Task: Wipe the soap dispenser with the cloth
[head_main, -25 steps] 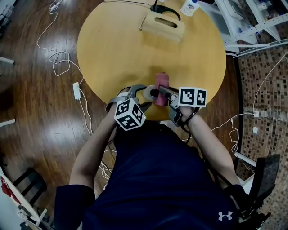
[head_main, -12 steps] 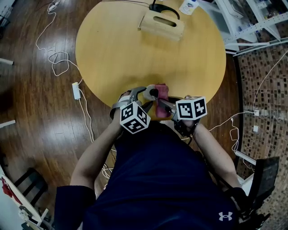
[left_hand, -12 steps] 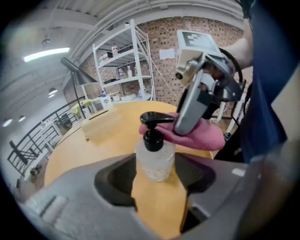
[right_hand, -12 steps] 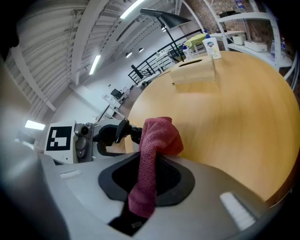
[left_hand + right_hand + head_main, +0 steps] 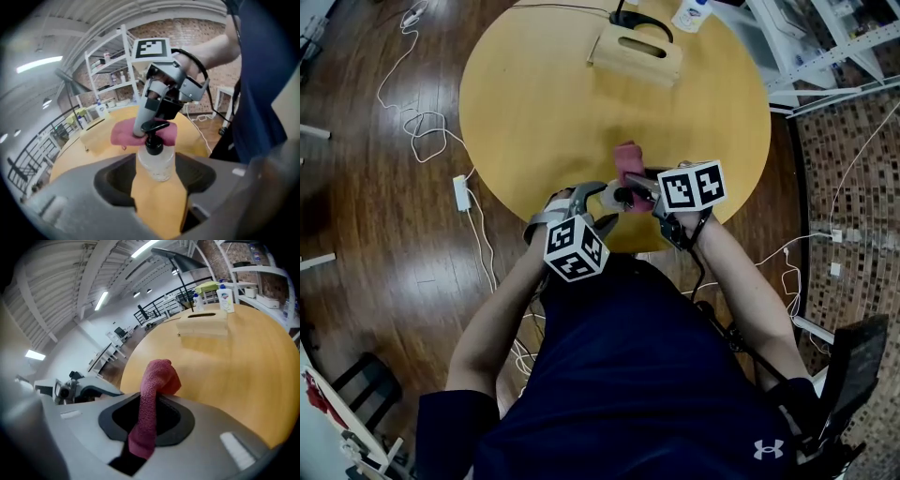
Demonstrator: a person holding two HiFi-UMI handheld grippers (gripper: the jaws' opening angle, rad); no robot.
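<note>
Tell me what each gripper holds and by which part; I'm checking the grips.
Left gripper: the soap dispenser, by its clear body below the black pump. Right gripper: the pink cloth, pinched near one end.

A round table (image 5: 534, 112) of pale wood stands on a dark, glossy plank floor (image 5: 366, 262). White cables (image 5: 416, 122) loop across the boards beside a small white adapter (image 5: 461, 191). To the right the planks give way to small brown tiles (image 5: 853, 169). White metal shelving (image 5: 112, 70) stands against a brick wall (image 5: 197, 33) (bottles line its shelves). At the table's far edge sit a slotted wooden box (image 5: 636, 54) and a white bottle (image 5: 691, 13). Strip lights (image 5: 101, 301) hang under a ribbed white ceiling (image 5: 56, 273), with a black railing (image 5: 164, 308) beyond.
</note>
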